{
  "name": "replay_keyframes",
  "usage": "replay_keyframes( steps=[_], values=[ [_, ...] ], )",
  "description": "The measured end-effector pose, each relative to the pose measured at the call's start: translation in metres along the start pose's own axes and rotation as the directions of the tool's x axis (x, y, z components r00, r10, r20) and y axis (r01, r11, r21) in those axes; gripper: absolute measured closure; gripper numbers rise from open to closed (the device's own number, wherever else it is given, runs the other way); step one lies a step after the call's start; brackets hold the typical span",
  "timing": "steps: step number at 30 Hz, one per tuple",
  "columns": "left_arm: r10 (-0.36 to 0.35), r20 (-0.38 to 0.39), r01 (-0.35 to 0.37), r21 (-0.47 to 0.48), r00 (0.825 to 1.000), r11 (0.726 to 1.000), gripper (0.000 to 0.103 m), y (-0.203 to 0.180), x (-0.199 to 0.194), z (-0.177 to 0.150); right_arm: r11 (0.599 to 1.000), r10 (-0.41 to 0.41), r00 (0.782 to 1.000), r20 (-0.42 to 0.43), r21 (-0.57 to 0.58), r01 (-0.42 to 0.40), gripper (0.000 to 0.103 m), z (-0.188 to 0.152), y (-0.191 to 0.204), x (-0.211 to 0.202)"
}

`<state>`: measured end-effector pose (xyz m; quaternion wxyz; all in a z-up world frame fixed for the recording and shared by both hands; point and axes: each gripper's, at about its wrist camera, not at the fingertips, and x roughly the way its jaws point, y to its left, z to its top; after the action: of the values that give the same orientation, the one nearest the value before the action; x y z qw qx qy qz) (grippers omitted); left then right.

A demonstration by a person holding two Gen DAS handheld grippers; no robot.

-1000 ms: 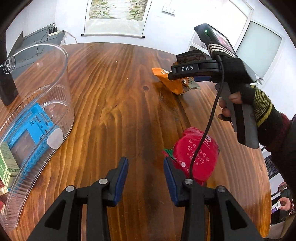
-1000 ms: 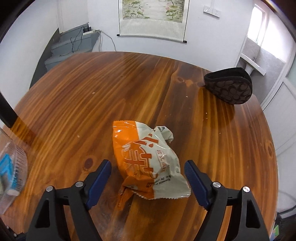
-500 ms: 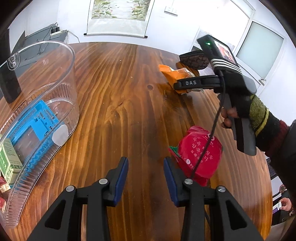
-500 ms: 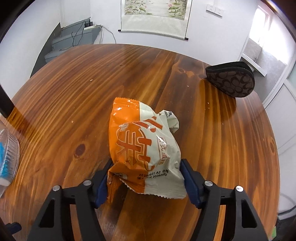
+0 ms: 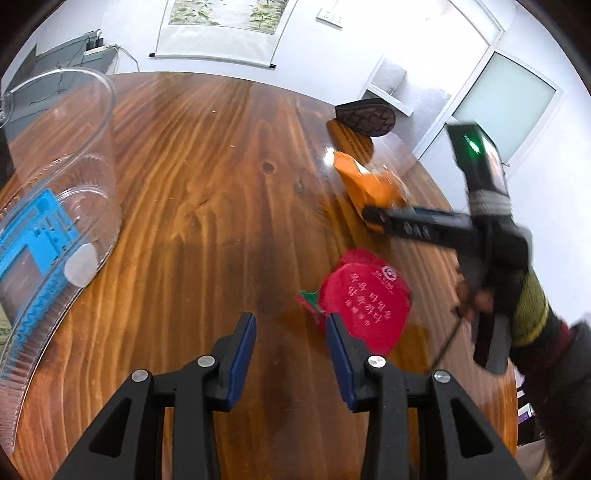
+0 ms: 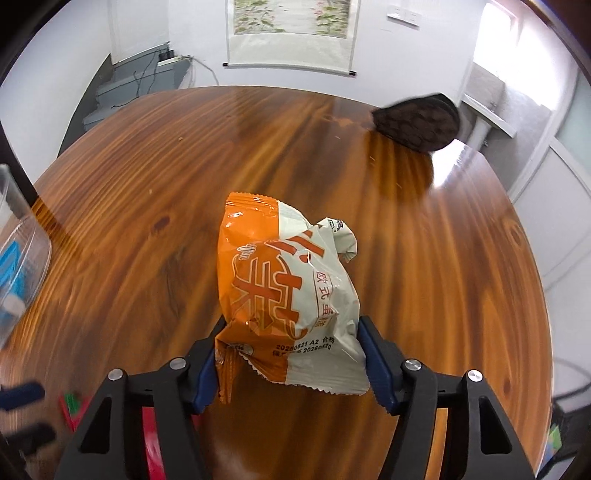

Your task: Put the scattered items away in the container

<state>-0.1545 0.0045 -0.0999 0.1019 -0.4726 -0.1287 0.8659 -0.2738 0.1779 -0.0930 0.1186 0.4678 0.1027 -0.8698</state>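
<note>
Right gripper: fingers pressed against both sides of the orange-and-white snack packet, holding its lower end; the packet's top points away from the fingers.
Left gripper: fingers set moderately apart with nothing between them, above bare wood.
Red packet: lies on the tabletop, just ahead of the left gripper's right finger and touching or nearly touching its tip; cannot tell which.
Clear container: far to the left of the left gripper's fingers, on the tabletop; a blue item is inside it, against the near wall.
Container, right wrist view: only an edge shows at the far left of the right gripper's fingers.
Dark patterned pouch: well beyond the right gripper's fingers, toward the right, at the far rim of the tabletop.
Person's hand: in a striped knitted cuff, grips the right gripper's handle, to the right of the left gripper's fingers.
Wall scroll: hangs on the white wall beyond the tabletop.
</note>
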Motion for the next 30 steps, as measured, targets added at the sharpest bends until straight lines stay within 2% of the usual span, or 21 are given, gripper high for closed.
replay_keyframes(
  steps=[12,15,30],
  values=[
    [-0.045,-0.033,0.046,0.024,0.998,0.999,0.065,-0.015,0.019,0.013,0.996,-0.043,0.999,-0.005,0.084,0.043,0.036,-0.064,-0.016,-0.039],
    [-0.064,-0.034,0.064,0.005,0.997,0.998,0.070,-0.010,0.022,0.018,0.994,-0.049,0.999,-0.010,0.097,0.050,0.036,-0.074,-0.016,-0.046],
    [-0.093,-0.032,0.094,0.020,0.995,0.995,0.073,-0.002,0.028,0.018,0.989,-0.078,0.997,-0.027,0.120,0.081,0.036,-0.088,-0.012,-0.057]
  ],
)
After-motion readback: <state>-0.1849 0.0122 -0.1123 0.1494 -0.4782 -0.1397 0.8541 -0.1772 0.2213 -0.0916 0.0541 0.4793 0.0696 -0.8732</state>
